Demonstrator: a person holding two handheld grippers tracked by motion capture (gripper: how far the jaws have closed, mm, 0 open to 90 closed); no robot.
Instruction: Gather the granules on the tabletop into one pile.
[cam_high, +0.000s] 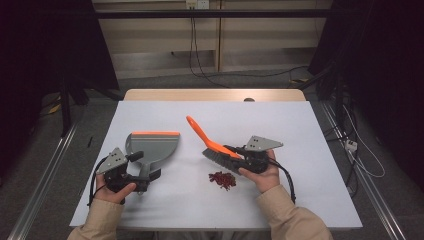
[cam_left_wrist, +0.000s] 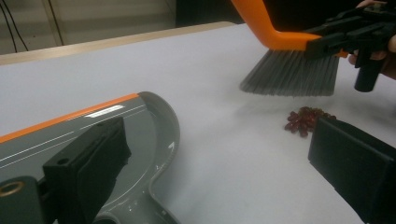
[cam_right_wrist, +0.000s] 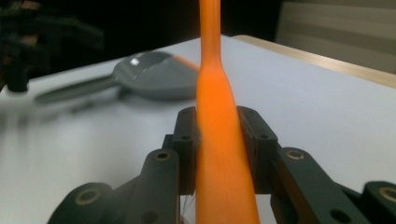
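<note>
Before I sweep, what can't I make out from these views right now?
- What the red bits are: too small in the high view, half behind the left claw's jaw in the left gripper view.
- Left claw grip on the dustpan handle: hand covers it; handle cut off at the bottom edge.
- Brush bristles: under the right claw.

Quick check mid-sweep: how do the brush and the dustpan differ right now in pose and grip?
The orange-handled brush with grey bristles is lifted off the white table, while the grey plastic dustpan with an orange lip lies flat on it. The right gripper is clamped on the brush's back; the left gripper sits at the dustpan's handle with jaws apart. Both share grey and orange colours.
</note>
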